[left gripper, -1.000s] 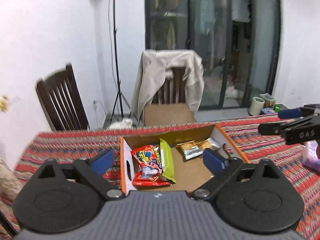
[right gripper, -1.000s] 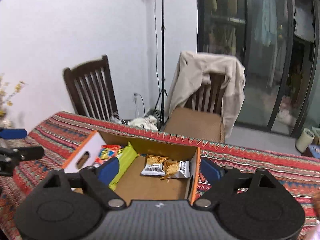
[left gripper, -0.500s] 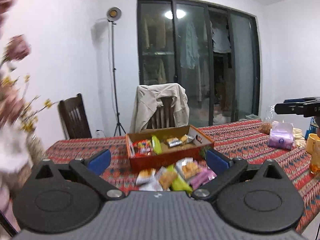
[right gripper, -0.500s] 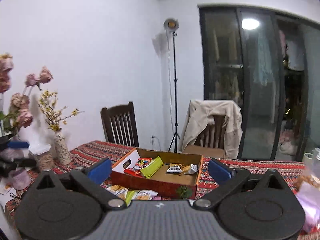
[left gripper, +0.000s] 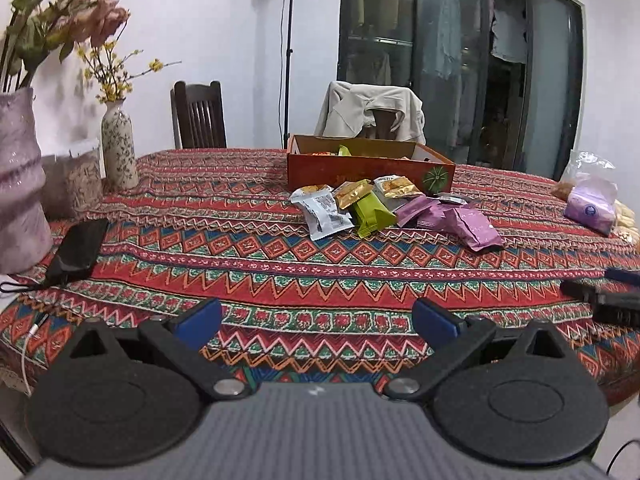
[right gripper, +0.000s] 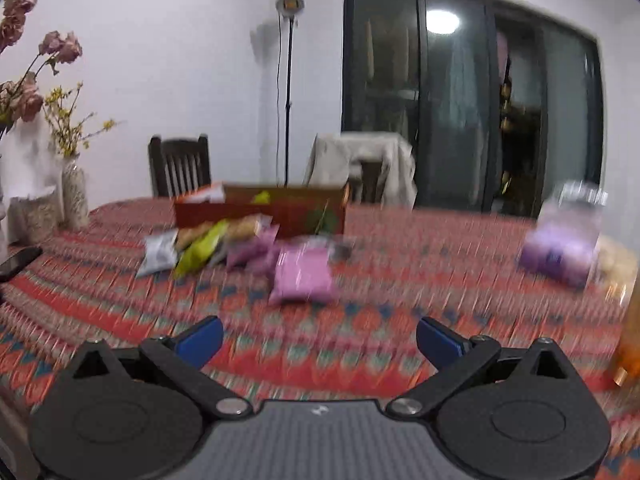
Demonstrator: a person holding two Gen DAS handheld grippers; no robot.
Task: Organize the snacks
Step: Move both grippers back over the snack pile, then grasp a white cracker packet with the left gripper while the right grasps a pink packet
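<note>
- Both claws hang low over the near edge of the table: the left gripper (left gripper: 316, 320) has its blue fingers (left gripper: 200, 322) spread wide with nothing between them, only patterned cloth showing in the gap.
- Likewise the right gripper (right gripper: 319, 334) stands spread as wide as it goes and pinches nothing; its view is smeared by motion blur.
- At the right edge of the left wrist view, a dark part of the right gripper juts in over the tablecloth (left gripper: 280, 264).
- A black phone (left gripper: 78, 250) lies near the left edge of the table, beside a large pale vase (left gripper: 18, 184).
- Farther in, well apart from both claws, a loose heap of snack packets (left gripper: 384, 210) rests on the cloth: white, gold, green and purple wrappers, some overlapping.
- One purple packet (right gripper: 302, 276) lies nearest the right claw.
- Just behind the heap sits the orange cardboard box (left gripper: 360, 170), with a green wrapper poking above its rim.
- A purple bag (left gripper: 590, 206) lies toward the right side of the table.
- Beyond the table stand two chairs, one draped with a beige jacket (left gripper: 372, 114).
</note>
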